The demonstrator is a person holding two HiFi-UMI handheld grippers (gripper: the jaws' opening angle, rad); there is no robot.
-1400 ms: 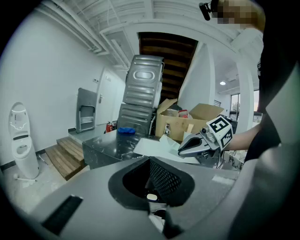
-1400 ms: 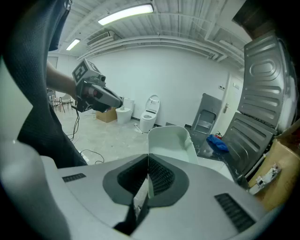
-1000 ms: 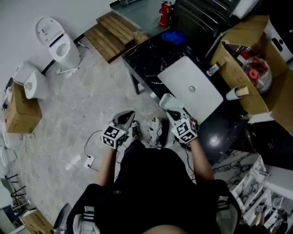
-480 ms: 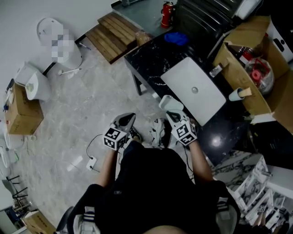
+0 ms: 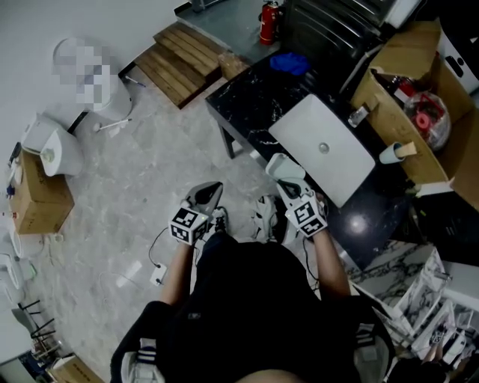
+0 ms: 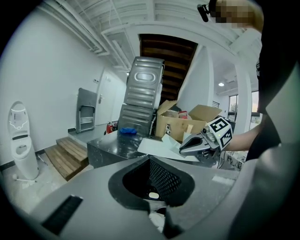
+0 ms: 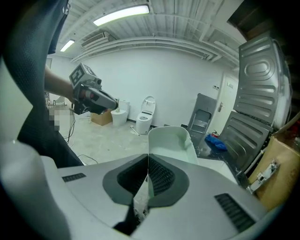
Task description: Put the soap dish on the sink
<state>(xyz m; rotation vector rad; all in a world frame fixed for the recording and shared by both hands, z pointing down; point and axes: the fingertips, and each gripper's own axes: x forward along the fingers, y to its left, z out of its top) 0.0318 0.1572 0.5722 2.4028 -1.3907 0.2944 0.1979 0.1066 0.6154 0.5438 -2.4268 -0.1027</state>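
Observation:
My right gripper [image 5: 287, 182] is shut on a pale white soap dish [image 5: 283, 167], held in the air at the near-left corner of the white rectangular sink [image 5: 323, 147]. In the right gripper view the soap dish [image 7: 169, 140] sticks out upright beyond the closed right gripper [image 7: 148, 158]. My left gripper [image 5: 212, 189] hangs over the floor to the left, shut and holding nothing. From the left gripper view, past the left gripper [image 6: 154, 163], the soap dish [image 6: 169, 138] shows at the right gripper's tip, above the sink [image 6: 152, 146].
The sink sits on a black marble counter [image 5: 247, 97] with a blue cloth [image 5: 289, 63]. An open cardboard box [image 5: 408, 112] stands to the right. Wooden steps [image 5: 177, 52], a red fire extinguisher [image 5: 269, 22], toilets [image 5: 46, 146] and a floor cable [image 5: 153, 250] lie around.
Almost nothing differs: the whole view has shifted slightly, and the right gripper keeps the soap dish at the sink's near-left corner. The left gripper stays where it was.

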